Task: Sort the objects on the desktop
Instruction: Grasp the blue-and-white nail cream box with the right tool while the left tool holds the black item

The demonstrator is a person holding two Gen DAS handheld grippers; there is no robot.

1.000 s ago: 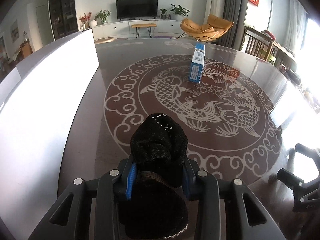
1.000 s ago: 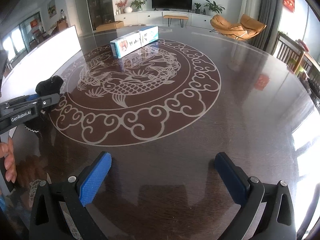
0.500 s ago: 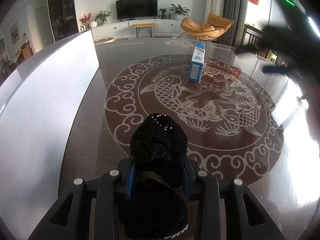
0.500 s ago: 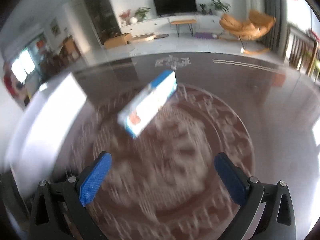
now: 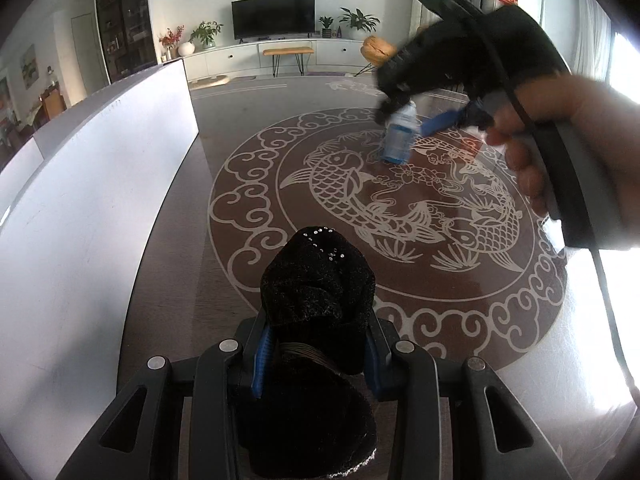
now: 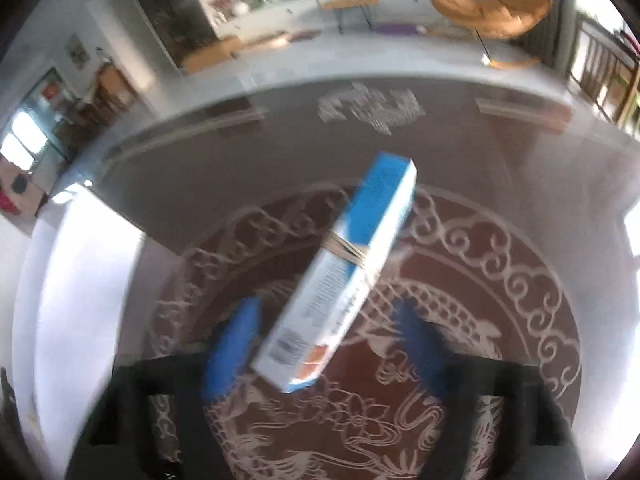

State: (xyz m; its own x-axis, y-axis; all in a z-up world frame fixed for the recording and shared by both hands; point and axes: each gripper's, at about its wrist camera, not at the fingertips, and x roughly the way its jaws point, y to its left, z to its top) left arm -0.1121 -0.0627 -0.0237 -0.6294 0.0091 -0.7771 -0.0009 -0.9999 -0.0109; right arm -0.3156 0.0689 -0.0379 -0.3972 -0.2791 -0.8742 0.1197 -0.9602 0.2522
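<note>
My left gripper [image 5: 316, 354] squeezes the black fuzzy hat [image 5: 318, 280], and my right gripper [image 6: 328, 344] sits spread apart around the blue box [image 6: 344, 272] on the fish table [image 5: 420, 208].

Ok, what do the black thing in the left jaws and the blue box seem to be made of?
The black item looks like soft knitted or fleecy fabric: fuzzy matte surface, small sparkly studs near its top, and it bulges between the jaws. The blue and white box looks like thin printed cardboard with a slight sheen: crisp edges, printed text and a barcode, and what looks like a rubber band around its middle.
</note>
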